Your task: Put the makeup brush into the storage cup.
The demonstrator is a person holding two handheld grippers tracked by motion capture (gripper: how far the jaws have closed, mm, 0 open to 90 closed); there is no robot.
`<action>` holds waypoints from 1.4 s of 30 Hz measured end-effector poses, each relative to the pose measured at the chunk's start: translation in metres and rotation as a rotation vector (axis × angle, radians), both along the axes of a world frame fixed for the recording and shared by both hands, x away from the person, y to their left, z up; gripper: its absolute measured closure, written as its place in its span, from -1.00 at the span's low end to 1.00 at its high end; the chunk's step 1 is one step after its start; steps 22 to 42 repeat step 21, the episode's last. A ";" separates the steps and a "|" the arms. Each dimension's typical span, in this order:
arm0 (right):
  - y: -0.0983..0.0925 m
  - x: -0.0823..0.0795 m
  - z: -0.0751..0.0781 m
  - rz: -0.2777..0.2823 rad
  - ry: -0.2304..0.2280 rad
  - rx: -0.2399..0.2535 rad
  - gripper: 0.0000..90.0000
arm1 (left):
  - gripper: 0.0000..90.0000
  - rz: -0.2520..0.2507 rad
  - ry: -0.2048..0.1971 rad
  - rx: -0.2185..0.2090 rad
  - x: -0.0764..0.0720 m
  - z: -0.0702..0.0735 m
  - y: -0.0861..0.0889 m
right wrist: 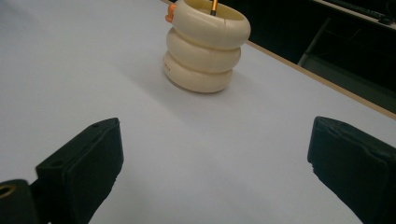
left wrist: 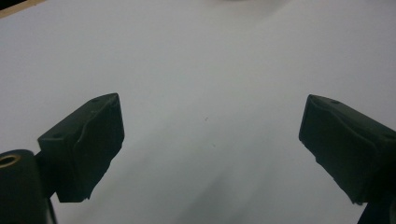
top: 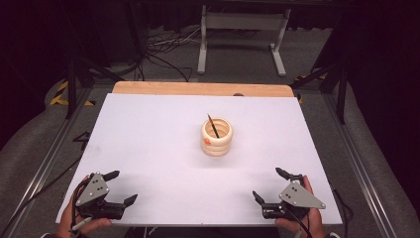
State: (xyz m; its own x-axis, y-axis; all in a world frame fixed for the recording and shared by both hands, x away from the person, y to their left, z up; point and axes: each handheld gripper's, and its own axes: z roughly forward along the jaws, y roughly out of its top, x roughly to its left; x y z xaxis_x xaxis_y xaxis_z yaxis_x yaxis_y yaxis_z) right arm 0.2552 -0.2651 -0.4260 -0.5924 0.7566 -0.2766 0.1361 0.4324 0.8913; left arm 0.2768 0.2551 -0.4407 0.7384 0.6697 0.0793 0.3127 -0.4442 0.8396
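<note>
Cream ringed holder (top: 217, 137) stands upright mid-table with a dark pencil (top: 213, 126) leaning inside it, which I judge keeps the pencil reachable from above. I have my left gripper (top: 118, 187) and right gripper (top: 268, 184) low at the near edge of the white table (top: 148, 144), well apart from the holder, jaws spread wide and empty.

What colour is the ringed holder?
Cream holder, small orange patch on its side; clearest in the right gripper view.
</note>
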 end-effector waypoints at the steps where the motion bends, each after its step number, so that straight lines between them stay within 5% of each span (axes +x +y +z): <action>1: 0.000 0.000 0.000 -0.001 -0.001 -0.006 -0.91 | -0.83 -0.001 0.001 0.000 0.000 0.000 0.000; 42: -0.010 0.001 -0.001 -0.026 -0.010 0.009 -0.92 | -0.83 -0.006 0.006 0.006 0.002 -0.001 -0.004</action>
